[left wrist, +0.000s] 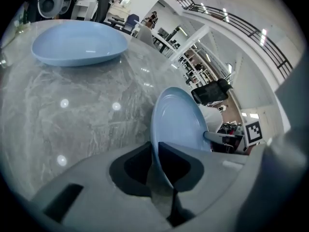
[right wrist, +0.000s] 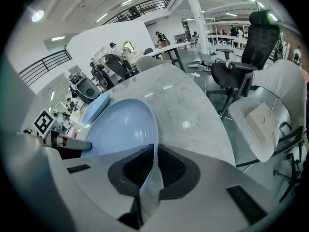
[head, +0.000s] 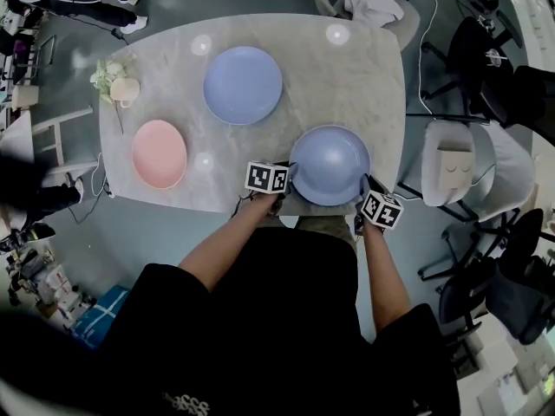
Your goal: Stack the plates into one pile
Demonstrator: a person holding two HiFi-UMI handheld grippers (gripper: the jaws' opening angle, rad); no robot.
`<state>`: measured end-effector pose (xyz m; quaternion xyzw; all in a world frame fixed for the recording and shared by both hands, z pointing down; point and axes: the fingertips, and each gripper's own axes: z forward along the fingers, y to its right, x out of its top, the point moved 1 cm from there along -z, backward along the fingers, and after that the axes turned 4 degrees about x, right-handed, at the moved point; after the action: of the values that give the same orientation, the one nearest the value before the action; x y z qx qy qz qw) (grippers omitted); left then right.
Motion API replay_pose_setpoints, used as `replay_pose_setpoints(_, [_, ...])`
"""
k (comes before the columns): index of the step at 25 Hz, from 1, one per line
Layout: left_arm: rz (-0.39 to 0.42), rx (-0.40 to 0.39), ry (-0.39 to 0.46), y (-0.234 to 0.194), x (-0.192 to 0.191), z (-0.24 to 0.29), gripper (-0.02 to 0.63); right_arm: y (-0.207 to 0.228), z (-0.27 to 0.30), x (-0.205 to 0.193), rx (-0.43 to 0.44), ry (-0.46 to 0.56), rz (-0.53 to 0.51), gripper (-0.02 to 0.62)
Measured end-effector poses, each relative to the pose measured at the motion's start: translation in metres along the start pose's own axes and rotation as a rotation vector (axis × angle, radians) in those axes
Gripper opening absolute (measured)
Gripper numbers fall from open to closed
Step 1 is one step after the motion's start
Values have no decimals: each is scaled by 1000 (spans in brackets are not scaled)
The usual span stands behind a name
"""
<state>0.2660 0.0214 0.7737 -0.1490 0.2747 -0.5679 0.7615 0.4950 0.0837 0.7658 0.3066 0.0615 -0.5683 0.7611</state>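
Three plates lie on the marble table [head: 373, 85]. A blue plate [head: 329, 165] sits at the near edge, held from both sides. My left gripper [head: 284, 186] is shut on its left rim, and the left gripper view shows the rim [left wrist: 159, 151] pinched between the jaws. My right gripper [head: 368, 195] is shut on its right rim [right wrist: 153, 166]. A second blue plate [head: 243, 85] rests farther back, seen also as the far plate [left wrist: 79, 43]. A pink plate [head: 159, 153] lies at the left.
A small cup with flowers [head: 117, 83] stands at the table's left edge. A white chair [head: 464, 167] and dark office chairs [head: 512, 276] crowd the right side. Another chair with cloth [head: 373, 7] is behind the table.
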Motion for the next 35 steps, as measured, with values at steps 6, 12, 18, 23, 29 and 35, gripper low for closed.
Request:
replay_pose_setpoints(6, [20, -38, 23, -5, -7, -28, 58, -23, -11, -13, -36, 28, 10, 31])
replay_pose_setpoints(12, [42, -68, 41, -5, -11, -61, 58, -51, -30, -12, -50, 58, 0, 31])
replay_pose_setpoints(18, [59, -45, 79, 11, 6, -60, 52, -44, -41, -2, -25, 108, 60, 29])
replay_pose_setpoints(23, [97, 13, 118, 36, 15, -61, 54, -25, -51, 20, 38, 117, 89, 26])
replay_pose_setpoints(29, [-24, -29, 177, 69, 12, -75, 54, -15, -72, 42, 160, 109, 45, 26])
replay_pose_setpoints(35, [-109, -99, 239, 74, -4, -98, 54, -31, -96, 30, 187, 105, 27, 26])
